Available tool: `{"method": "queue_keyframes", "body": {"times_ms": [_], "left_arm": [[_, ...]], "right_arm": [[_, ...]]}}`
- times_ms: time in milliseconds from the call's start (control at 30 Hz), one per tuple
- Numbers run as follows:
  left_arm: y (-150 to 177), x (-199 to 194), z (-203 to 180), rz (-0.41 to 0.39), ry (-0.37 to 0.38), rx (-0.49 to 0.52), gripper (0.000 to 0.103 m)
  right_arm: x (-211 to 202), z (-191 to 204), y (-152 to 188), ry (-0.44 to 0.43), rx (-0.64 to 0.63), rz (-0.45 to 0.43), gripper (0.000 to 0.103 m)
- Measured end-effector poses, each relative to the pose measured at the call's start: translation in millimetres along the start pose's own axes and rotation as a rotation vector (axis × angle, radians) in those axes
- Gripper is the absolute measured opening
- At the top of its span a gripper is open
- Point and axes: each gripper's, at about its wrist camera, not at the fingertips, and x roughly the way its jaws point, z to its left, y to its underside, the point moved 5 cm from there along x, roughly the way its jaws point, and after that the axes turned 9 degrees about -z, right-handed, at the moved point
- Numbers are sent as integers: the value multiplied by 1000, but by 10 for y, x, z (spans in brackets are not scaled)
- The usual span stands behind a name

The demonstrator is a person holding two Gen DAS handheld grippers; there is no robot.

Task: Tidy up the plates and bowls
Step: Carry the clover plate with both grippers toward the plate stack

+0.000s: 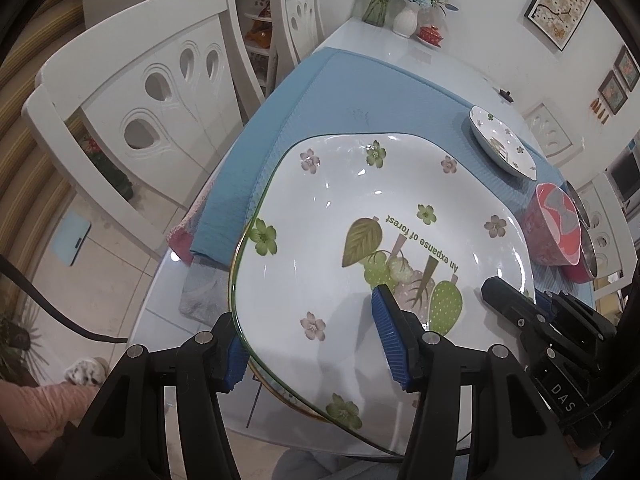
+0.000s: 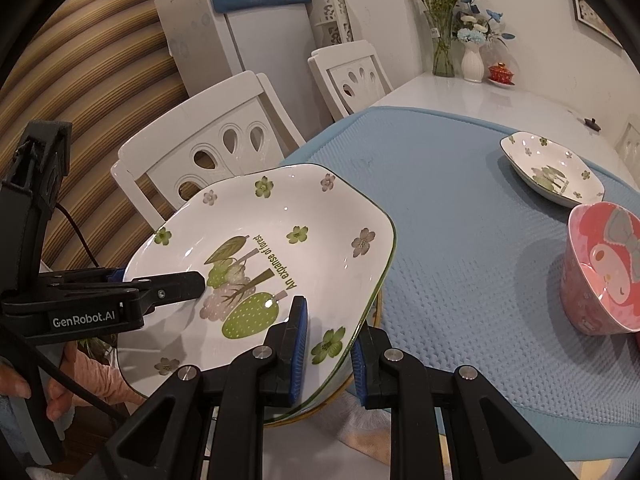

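A large white square plate [image 1: 352, 208] [image 2: 280, 216], printed with green leaves and flowers, hangs tilted over the table's near corner. My left gripper [image 1: 308, 332] [image 2: 160, 280] is shut on its rim, one finger over the inside and one pad under the edge. On the opposite side my right gripper [image 2: 328, 320] [image 1: 520, 308] is shut on the rim the same way. A second, yellow-edged rim [image 1: 276, 394] shows just below the plate. A smaller matching plate [image 1: 500, 144] [image 2: 552, 168] and a pink cartoon bowl [image 1: 556, 228] [image 2: 600, 264] sit on the blue mat [image 1: 360, 92] [image 2: 460, 200].
A steel bowl rim [image 1: 584, 232] stands right behind the pink bowl. White chairs [image 1: 132, 100] [image 2: 208, 148] flank the table's left side. Flower vases [image 1: 406, 16] [image 2: 472, 60] and a red lidded cup [image 1: 430, 34] [image 2: 500, 70] stand at the far end. A person's hand [image 2: 60, 396] is low left.
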Motion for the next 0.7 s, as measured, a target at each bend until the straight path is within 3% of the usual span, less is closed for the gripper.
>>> {"method": "queue_keyframes", "body": {"times_ms": [700], "left_arm": [[85,76,71,13,-17,-46,52]], "right_arm": [[147,-10,45,-24,-16,38,19]]}}
